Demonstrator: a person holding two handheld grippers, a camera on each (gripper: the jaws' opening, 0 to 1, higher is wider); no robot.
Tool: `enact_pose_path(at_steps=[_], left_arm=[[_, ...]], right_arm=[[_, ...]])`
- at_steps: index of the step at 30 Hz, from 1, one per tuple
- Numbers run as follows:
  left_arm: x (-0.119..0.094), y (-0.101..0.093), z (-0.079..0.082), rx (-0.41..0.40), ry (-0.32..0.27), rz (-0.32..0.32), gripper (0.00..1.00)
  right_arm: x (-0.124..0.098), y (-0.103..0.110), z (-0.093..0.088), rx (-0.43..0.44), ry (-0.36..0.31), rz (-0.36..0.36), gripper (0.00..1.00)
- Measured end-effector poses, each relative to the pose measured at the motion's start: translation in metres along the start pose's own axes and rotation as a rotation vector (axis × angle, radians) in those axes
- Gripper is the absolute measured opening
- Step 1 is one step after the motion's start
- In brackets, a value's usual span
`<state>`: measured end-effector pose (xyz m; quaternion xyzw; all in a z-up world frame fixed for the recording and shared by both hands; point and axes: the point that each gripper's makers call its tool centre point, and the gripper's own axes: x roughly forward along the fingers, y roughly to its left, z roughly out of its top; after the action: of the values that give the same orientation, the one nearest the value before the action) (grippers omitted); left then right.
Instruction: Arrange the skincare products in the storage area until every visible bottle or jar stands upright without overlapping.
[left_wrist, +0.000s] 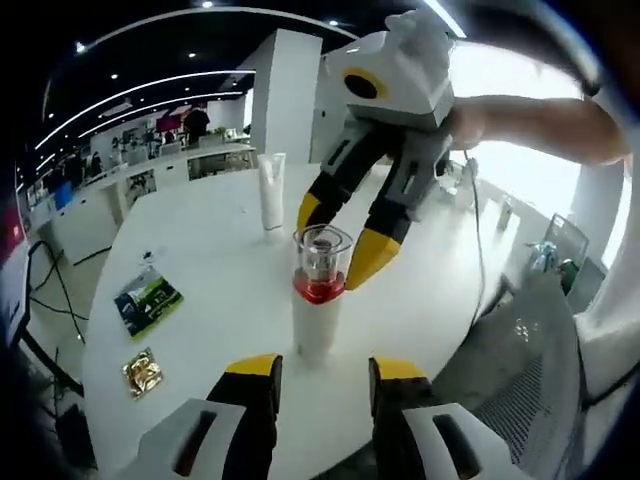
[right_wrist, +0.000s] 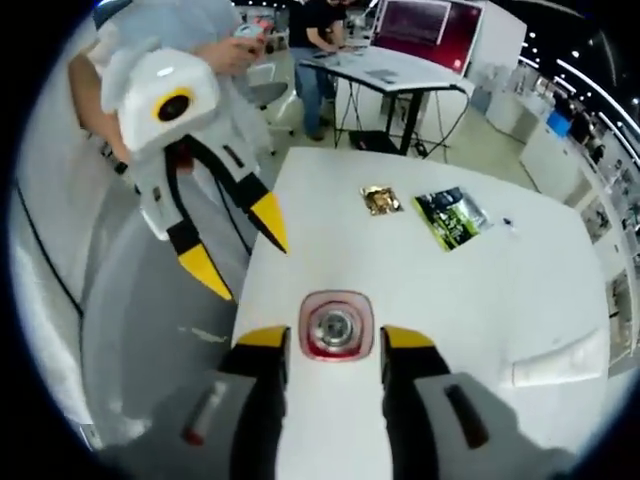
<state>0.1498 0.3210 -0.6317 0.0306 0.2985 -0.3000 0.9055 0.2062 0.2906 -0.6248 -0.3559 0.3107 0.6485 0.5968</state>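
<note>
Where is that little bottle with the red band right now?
In the left gripper view the bottle stands upright mid-table, between the right tool and the left tool, with a white tube behind.

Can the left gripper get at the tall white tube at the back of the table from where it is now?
Probably not directly. The red-collared bottle and the right gripper stand between the left gripper and the white tube; it would have to swing round them.

an open office: long ceiling light strips (left_wrist: 150, 95), rows of desks (left_wrist: 150, 165), a large screen (right_wrist: 425, 22), white pillars (left_wrist: 285, 95).
</note>
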Motion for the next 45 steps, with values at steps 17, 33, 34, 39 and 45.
enact_pose_path(at_steps=[17, 33, 34, 39, 45], left_arm=[[0.002, -0.010, -0.014, 0.100, -0.032, 0.092, 0.36], [0.002, -0.002, -0.015, 0.082, -0.076, 0.137, 0.36], [0.002, -0.002, -0.014, 0.081, -0.077, 0.136, 0.36], [0.005, -0.006, -0.017, 0.083, -0.060, 0.126, 0.36], [0.007, -0.005, -0.015, 0.075, -0.049, 0.128, 0.36]], right_arm=[[0.004, 0.012, 0.002, -0.046, -0.038, 0.045, 0.42], [0.006, 0.007, 0.000, 0.013, -0.068, 0.027, 0.44], [0.006, 0.007, -0.001, 0.013, -0.070, 0.025, 0.45], [0.005, 0.004, -0.004, -0.004, -0.069, 0.024, 0.45], [0.003, 0.002, -0.004, -0.018, -0.065, 0.046, 0.46]])
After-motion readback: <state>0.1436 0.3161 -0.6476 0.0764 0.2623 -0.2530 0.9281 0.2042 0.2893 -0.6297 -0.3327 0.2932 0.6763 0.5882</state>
